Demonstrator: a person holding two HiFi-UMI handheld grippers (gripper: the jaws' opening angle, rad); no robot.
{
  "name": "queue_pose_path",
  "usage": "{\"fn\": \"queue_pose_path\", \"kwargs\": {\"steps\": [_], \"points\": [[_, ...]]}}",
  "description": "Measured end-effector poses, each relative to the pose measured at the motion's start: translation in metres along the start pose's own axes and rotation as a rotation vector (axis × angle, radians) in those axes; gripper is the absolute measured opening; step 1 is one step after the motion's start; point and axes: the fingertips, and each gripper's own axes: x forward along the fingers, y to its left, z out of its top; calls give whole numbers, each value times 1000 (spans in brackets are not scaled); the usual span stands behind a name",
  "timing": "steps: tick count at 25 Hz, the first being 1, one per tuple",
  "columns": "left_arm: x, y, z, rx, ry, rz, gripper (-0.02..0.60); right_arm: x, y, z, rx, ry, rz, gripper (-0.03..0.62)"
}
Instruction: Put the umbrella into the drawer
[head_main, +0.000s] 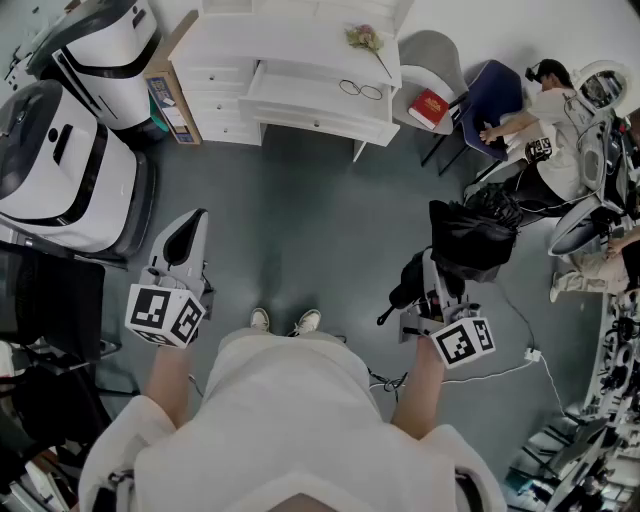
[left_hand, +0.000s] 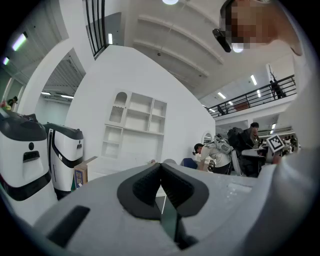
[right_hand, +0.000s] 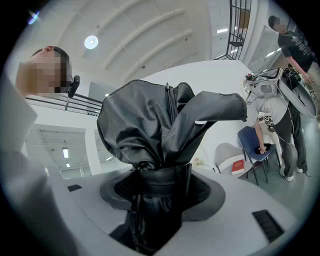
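Standing on a grey floor (head_main: 300, 250), a person holds the left tongs (head_main: 188, 232) pressed together and empty. A white counter (head_main: 300, 45) with drawers (head_main: 318, 121) stands well ahead, between both tongs. The right tongs (head_main: 443, 272) clamp a folded black umbrella (head_main: 472, 238), its canopy bunched beyond their tips.

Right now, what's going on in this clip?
A person stands holding a gripper in each hand. The right gripper is clamped on a folded black umbrella, whose loose canopy bunches out beyond the jaws. The left gripper is shut with nothing in it. The white desk with its drawers stands some way ahead across the floor, so the umbrella is not yet put away.
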Motion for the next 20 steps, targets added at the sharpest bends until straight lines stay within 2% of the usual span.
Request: {"fn": "queue_pose_path", "kwargs": {"steps": [7,13,16,20], "points": [[9,-7,1,0,-1,5,14,9,-6,-6,8,23,15,233],[36,-22,0,20,-12,18,14,28,-25,3,-5,17,74,237],[45,-37,-8,32,-7,20,14,39,-40,3,-5,30,99,236],[49,-38,-24,7,27,48,14,57,-50,-4,40,47,128,236]]}}
